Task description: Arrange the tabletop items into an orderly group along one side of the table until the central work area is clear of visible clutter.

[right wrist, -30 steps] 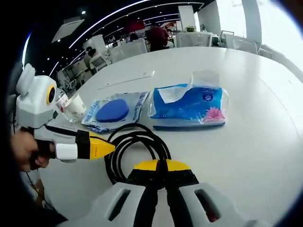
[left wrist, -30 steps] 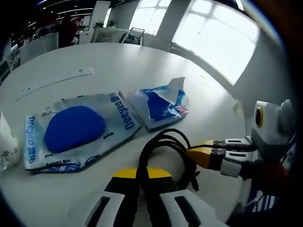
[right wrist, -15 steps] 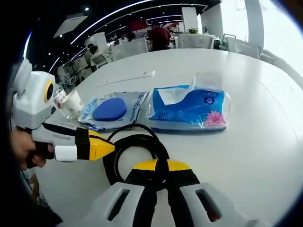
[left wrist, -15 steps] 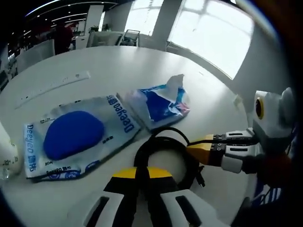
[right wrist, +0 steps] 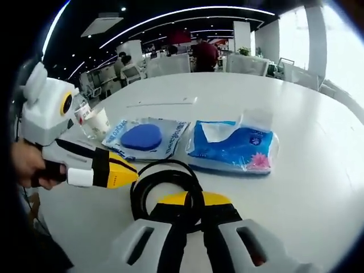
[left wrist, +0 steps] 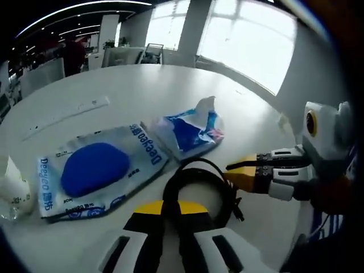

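A coiled black cable [left wrist: 200, 181] lies near the table's front edge. My left gripper [left wrist: 170, 208] is shut on the coil's near side. My right gripper [left wrist: 232, 171] comes in from the right and pinches the coil's other side. In the right gripper view the cable [right wrist: 165, 182] runs between my right gripper's [right wrist: 192, 200] shut yellow tips, and the left gripper [right wrist: 133, 175] meets the coil from the left. Beyond the coil lie a clear packet with a blue pad [left wrist: 95, 169] [right wrist: 142, 137] and a blue tissue pack [left wrist: 190, 128] [right wrist: 233, 145], side by side.
A cup in clear wrap [left wrist: 12, 190] [right wrist: 94, 121] stands beside the pad packet. A white ruler [left wrist: 65, 110] [right wrist: 164, 102] lies farther back on the round white table [left wrist: 142, 79]. Chairs, desks and people fill the room behind.
Both views have shifted a little with the hands. The cable stays held in both grippers, and the packets, cup and ruler lie where they were.
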